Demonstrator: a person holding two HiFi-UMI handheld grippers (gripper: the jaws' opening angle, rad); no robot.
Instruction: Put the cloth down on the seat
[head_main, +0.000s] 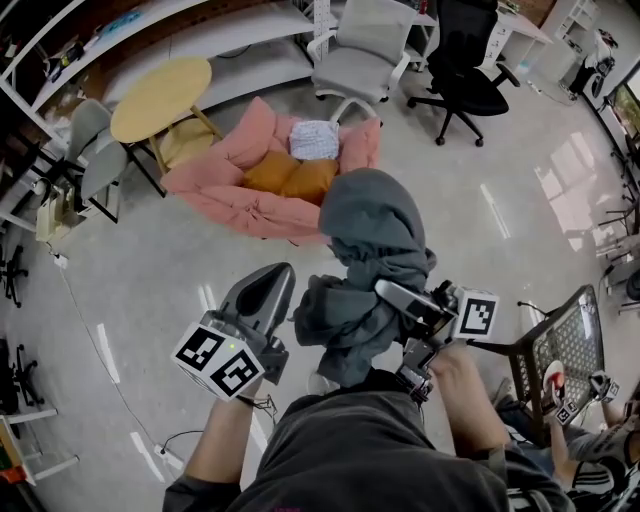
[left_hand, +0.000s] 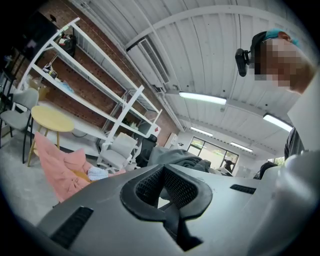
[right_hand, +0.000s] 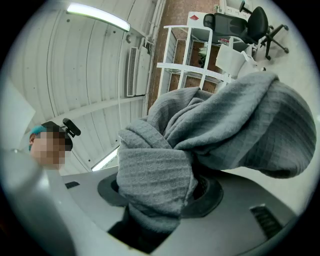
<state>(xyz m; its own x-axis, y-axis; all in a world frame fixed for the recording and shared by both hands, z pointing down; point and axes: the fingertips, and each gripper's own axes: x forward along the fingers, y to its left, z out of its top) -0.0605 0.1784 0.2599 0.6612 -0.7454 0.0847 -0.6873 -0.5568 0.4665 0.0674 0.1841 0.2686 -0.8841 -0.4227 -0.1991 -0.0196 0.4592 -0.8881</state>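
Observation:
A bulky grey cloth (head_main: 370, 270) hangs bunched in the air in front of me, and my right gripper (head_main: 402, 300) is shut on it. In the right gripper view the cloth (right_hand: 225, 130) wells up out of the right gripper (right_hand: 165, 197) and fills most of the picture. My left gripper (head_main: 268, 292) is beside the cloth on its left, shut, with nothing in it; its own view shows bare black pads (left_hand: 150, 186) and the cloth (left_hand: 175, 159) just beyond. The seat, a pink sofa (head_main: 225, 195), stands ahead on the floor, some way off.
Two orange cushions (head_main: 295, 175) and a white-blue folded cloth (head_main: 314, 139) lie on the sofa. A yellow round table (head_main: 160, 98) stands to its left, a grey office chair (head_main: 365, 50) and a black one (head_main: 465, 70) behind. A black mesh chair (head_main: 565, 350) is at my right.

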